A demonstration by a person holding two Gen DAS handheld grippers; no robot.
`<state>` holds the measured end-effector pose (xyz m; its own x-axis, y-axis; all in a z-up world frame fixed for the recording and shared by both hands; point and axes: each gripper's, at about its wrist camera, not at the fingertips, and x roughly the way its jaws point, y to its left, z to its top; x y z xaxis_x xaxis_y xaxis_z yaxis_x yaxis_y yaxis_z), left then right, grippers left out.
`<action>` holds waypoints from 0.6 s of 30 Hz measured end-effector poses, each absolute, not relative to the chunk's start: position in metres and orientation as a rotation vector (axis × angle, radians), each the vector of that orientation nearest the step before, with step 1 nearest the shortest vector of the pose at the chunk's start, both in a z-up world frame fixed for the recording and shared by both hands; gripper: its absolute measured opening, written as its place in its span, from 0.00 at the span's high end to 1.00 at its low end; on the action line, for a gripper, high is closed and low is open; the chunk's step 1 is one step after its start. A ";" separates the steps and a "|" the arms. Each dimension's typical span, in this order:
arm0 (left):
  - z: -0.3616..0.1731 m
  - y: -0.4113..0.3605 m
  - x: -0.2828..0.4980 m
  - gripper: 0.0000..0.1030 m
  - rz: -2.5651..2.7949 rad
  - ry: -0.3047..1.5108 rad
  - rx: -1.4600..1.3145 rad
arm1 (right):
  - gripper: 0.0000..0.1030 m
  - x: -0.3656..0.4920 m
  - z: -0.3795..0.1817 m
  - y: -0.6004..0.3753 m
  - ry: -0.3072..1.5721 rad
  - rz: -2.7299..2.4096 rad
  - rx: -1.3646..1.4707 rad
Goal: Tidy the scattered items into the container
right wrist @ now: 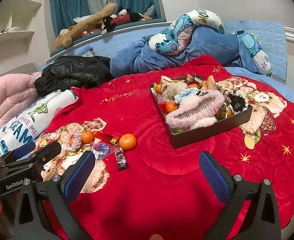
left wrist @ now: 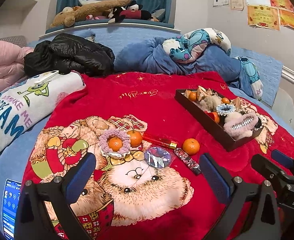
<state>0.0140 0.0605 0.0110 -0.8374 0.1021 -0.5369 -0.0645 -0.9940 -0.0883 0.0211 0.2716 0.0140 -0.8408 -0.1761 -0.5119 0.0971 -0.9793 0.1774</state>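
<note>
A dark open box (left wrist: 204,118) (right wrist: 205,135) full of small items stands on the red blanket at the right. Loose on the blanket lie three mandarins, one (left wrist: 191,146) (right wrist: 127,141) alone, one (left wrist: 134,138) (right wrist: 87,136) by a red lighter (left wrist: 159,140) (right wrist: 105,137), and one (left wrist: 115,144) inside a crocheted purple scrunchie (left wrist: 115,134) (right wrist: 75,138). A round badge (left wrist: 157,157) (right wrist: 101,148) and a patterned lighter (left wrist: 187,161) (right wrist: 121,158) lie nearby. My left gripper (left wrist: 148,177) is open and empty just before these items. My right gripper (right wrist: 147,173) is open and empty over bare blanket.
A folded cartoon towel (left wrist: 17,108) lies at the left, a black jacket (left wrist: 71,54) and blue bedding (left wrist: 167,60) behind. A phone (left wrist: 11,204) lies at the near left. The right gripper shows in the left wrist view at the right edge (left wrist: 281,170).
</note>
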 end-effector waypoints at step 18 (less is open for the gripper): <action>0.008 0.062 0.012 0.00 2.912 -0.090 -0.882 | 0.00 0.021 0.013 0.271 -0.211 -2.874 0.823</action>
